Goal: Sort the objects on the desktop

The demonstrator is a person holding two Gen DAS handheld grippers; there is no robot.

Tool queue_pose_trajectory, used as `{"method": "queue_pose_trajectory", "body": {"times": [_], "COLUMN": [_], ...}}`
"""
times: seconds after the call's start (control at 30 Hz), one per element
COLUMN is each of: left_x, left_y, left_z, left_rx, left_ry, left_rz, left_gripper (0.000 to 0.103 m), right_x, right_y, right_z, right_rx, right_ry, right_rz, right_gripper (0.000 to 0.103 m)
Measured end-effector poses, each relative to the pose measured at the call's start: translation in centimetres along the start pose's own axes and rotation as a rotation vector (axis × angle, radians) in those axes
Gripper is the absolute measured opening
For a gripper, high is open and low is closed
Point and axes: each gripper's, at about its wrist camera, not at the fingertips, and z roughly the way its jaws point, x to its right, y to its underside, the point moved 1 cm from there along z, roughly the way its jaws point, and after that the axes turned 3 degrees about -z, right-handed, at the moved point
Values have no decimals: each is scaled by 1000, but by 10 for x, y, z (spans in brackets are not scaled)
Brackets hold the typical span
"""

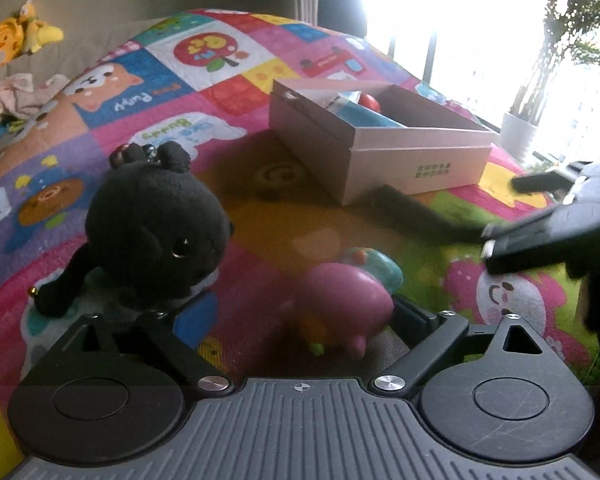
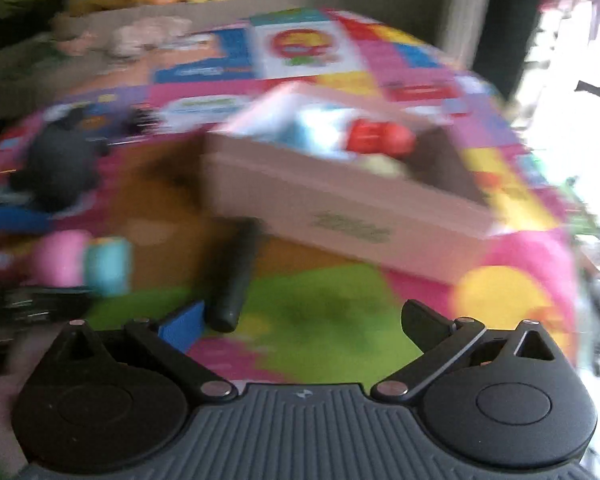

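Left gripper (image 1: 296, 312) spread wide, straddling pink toy (image 1: 340, 300) at near centre of mat (image 1: 236, 92), not yet clamping. Right gripper (image 2: 304, 324) released, holding nothing, hovering just right of black stick (image 2: 236, 276) beside open box (image 1: 380, 152). Black plush (image 1: 152, 224) sitting left. Risking: rounded toy squirting out on closing; teal toy (image 1: 380, 268) touching behind, possibly dragging along. Right view blurring heavily; box contents hard to identify.

Colourful cartoon quilt (image 1: 228, 64) over the desk, bearing an open pink box (image 1: 380, 148), black plush toy (image 1: 152, 220), pink toy (image 1: 340, 296) touching a teal one (image 1: 380, 268), and a dark stick (image 2: 236, 280) beside the box
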Motion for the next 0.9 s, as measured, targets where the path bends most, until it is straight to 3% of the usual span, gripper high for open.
{"method": "queue_pose_trajectory", "body": {"times": [0.07,0.2,0.33,0.47,0.57,0.67,0.7,0.8,0.9], "left_x": [1,4,6,7,5,4,5,8,9], "left_y": [1,1,1,1,1,1,1,0,1], "left_z": [0,1,2,3,3,3,4,6,6], "left_rx": [-1,-4,-7,-10,-11,-16,-19,-30,-29], "left_ry": [-1,-14,-29,-37,-51,-57,-61,-72,-73], "left_rz": [3,15,25,30,4,-14,-5,17,20], "left_gripper": [97,97,98,99,101,102,103,103,103], "right_x": [16,34,30,20,15,25,31,46,36], "right_y": [0,10,18,10,2,-6,-7,-6,-10], "right_z": [-3,3,6,4,18,22,21,21,25], "right_rx": [11,-40,-66,-40,-46,-30,-34,-91,-114], "right_ry": [57,54,-12,-97,-23,125,107,-67,-151], "right_rz": [53,144,188,122,52,79,116,272,325], "right_gripper": [103,103,103,103,103,103,103,103,103]}}
